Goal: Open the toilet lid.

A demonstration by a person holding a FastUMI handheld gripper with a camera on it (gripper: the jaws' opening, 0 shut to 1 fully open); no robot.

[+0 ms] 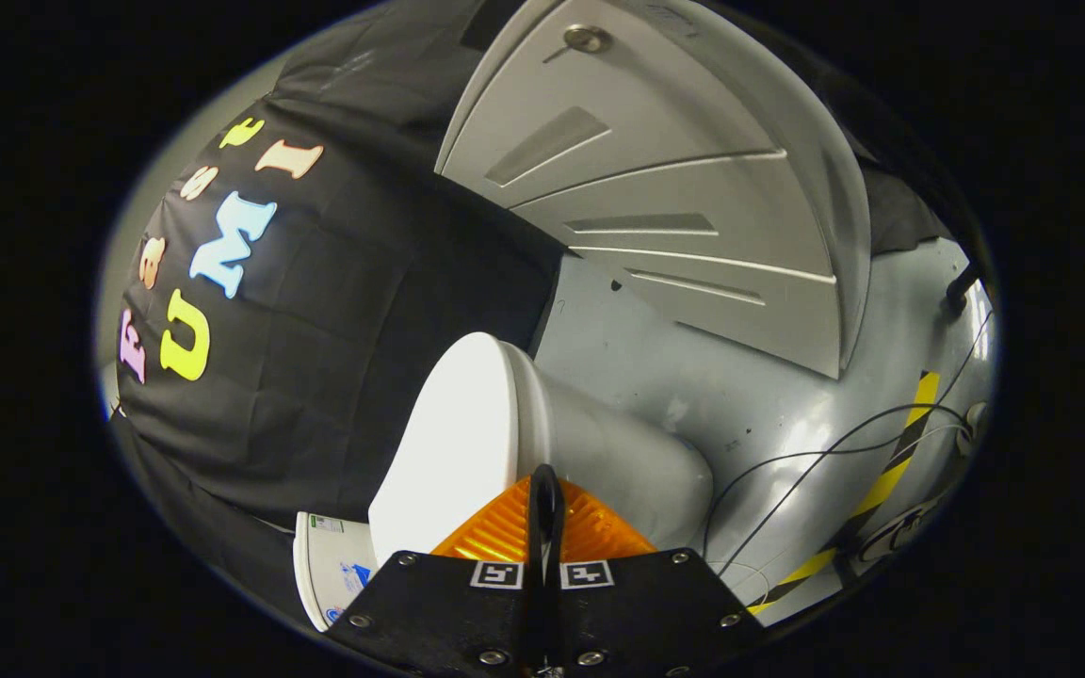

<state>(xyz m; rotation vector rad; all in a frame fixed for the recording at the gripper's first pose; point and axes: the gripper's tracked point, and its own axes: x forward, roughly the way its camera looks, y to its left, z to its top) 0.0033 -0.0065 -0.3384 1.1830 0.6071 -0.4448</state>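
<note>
The view is rolled on its side. The white toilet lid (pixel 453 443) lies flat against the seat, with the grey-white bowl (pixel 627 461) to its right. My gripper (pixel 544 482) is shut, its two fingers pressed together with nothing visible between them. The fingertips (pixel 552 490) sit right at the lid's rim (pixel 526 414), at the seam between lid and bowl. Whether they touch the rim I cannot tell.
A white panelled door (pixel 655 188) with a round metal lock (pixel 588 39) stands beyond the toilet. Black cables (pixel 816 457) and yellow-black tape (pixel 891 471) run over the grey floor (pixel 750 395). A white labelled part (pixel 331 565) lies beside the lid.
</note>
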